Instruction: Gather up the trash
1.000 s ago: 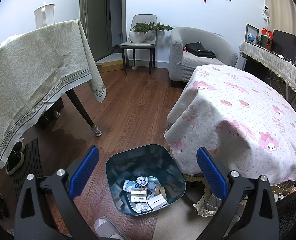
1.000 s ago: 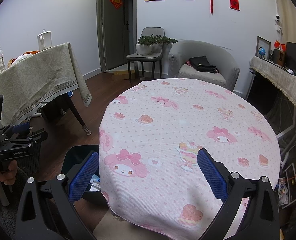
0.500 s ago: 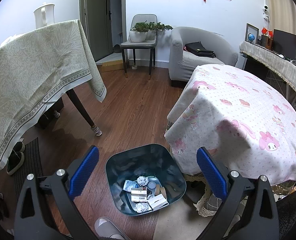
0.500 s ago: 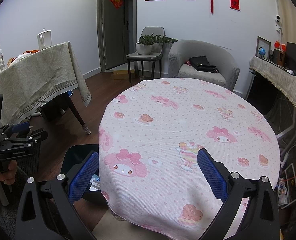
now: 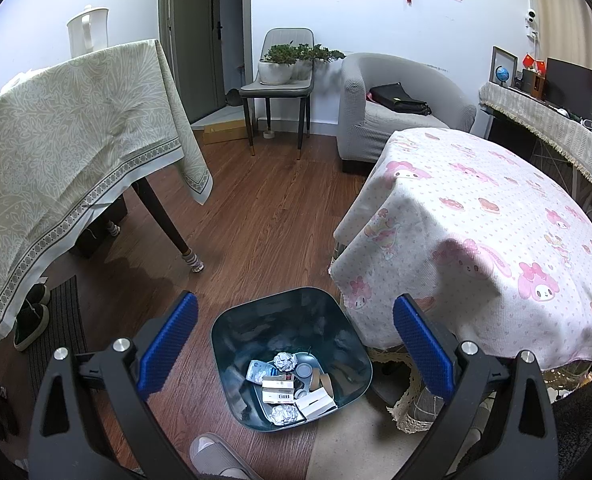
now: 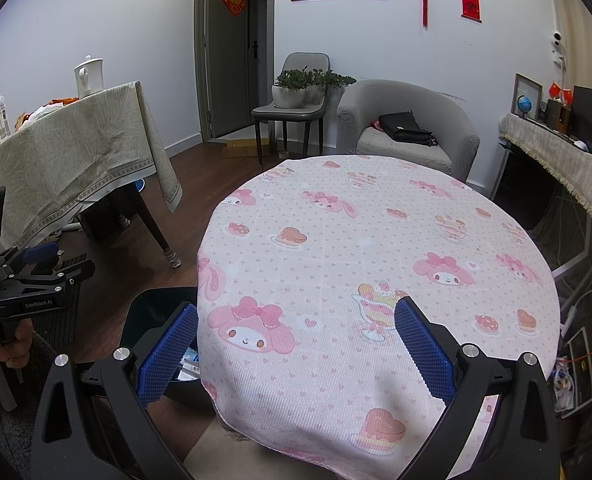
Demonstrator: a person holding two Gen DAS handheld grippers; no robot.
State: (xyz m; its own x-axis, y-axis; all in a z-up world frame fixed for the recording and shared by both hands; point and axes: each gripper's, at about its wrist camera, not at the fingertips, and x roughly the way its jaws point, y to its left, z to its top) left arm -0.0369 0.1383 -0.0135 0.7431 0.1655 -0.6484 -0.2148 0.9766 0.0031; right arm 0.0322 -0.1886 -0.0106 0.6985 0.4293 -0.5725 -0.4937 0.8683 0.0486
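A dark teal trash bin (image 5: 232, 340) stands on the wood floor beside the round table. It holds foil balls, small cartons and wrappers (image 5: 292, 388). My left gripper (image 5: 294, 344) is open and empty, held above the bin. My right gripper (image 6: 296, 344) is open and empty, held over the near edge of the round table with the pink cartoon cloth (image 6: 375, 248). The bin's rim (image 6: 148, 304) shows partly at the lower left of the right wrist view. The left gripper (image 6: 36, 272) also shows there, held in a hand.
A table with a beige cloth (image 5: 68, 140) stands at the left, its leg (image 5: 168, 224) near the bin. Shoes (image 5: 32, 316) and a mat lie under it. A chair with a plant (image 5: 284, 84) and a grey armchair (image 5: 395, 108) stand at the back. A slipper (image 5: 216, 456) is below the bin.
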